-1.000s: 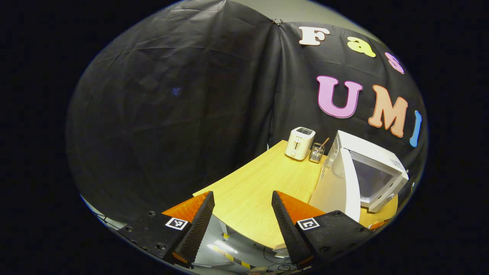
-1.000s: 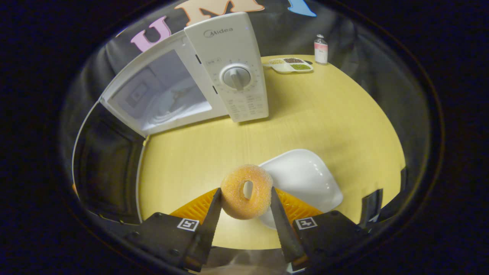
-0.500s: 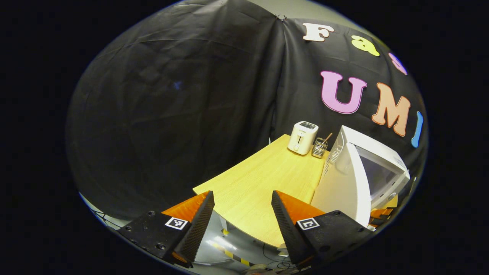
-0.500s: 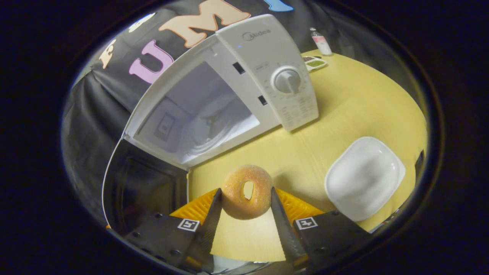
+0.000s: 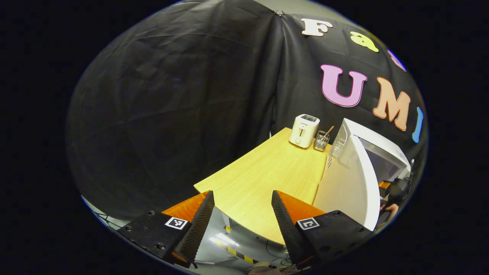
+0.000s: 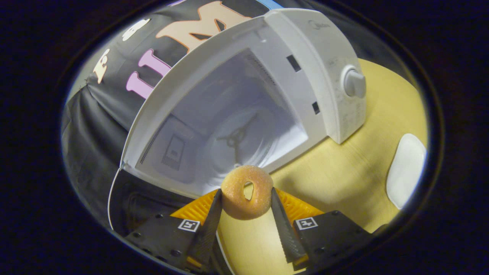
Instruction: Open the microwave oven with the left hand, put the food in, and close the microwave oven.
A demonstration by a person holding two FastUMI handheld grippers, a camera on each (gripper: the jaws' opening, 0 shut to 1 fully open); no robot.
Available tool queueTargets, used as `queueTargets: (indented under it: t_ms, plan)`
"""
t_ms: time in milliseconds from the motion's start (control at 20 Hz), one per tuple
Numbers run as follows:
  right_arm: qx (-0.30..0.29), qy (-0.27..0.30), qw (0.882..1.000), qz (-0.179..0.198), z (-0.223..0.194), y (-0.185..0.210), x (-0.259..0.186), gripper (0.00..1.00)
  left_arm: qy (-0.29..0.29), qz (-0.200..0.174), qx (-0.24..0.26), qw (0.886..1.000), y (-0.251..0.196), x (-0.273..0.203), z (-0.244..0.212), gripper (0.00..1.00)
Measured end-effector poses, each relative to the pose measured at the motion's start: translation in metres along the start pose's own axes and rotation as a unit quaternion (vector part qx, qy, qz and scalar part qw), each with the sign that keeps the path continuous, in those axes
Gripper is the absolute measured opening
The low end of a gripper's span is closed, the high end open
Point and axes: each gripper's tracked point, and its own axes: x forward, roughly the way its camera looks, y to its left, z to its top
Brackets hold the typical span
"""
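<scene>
**Doughnut held at the open microwave**

The sugared doughnut (image 6: 247, 191) stands on edge between the right gripper (image 6: 244, 214), both fingers pressing its sides. It hangs just above the front edge of the yellow worktop (image 6: 336, 179), directly before the mouth of the microwave oven (image 6: 237, 114). The oven's door (image 6: 130, 198) is swung wide to the left, its dark inner face showing, and the pale cavity with the round turntable (image 6: 237, 145) lies open behind the doughnut. The control panel with its knob (image 6: 354, 84) sits on the oven's right side. A white plate (image 6: 407, 170) rests on the worktop well to the right.

The left gripper (image 5: 240, 214) holds nothing, its fingers spread wide apart beyond the worktop's near corner, with the floor below. In the left gripper view a white toaster (image 5: 303, 130) and a small wire holder (image 5: 321, 141) stand at the worktop's far edge, beside the oven.
</scene>
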Motion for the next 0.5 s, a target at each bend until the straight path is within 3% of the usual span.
queueTargets:
  t_ms: [150, 200, 500]
  plan:
    - [0.000, -0.036, 0.999, -0.008, 0.015, 0.016, 0.025, 0.75, 0.005, -0.001, 0.000, 1.000, -0.001, 0.003, -0.002, 0.89]
    - [0.000, -0.045, 0.999, -0.011, 0.018, 0.019, 0.033, 0.69, 0.006, -0.001, 0.002, 1.000, -0.002, 0.006, -0.003, 0.89]
    - [0.012, -0.099, 0.995, -0.023, 0.040, 0.033, 0.060, 0.69, 0.021, 0.002, 0.019, 1.000, -0.010, 0.013, -0.009, 0.89]
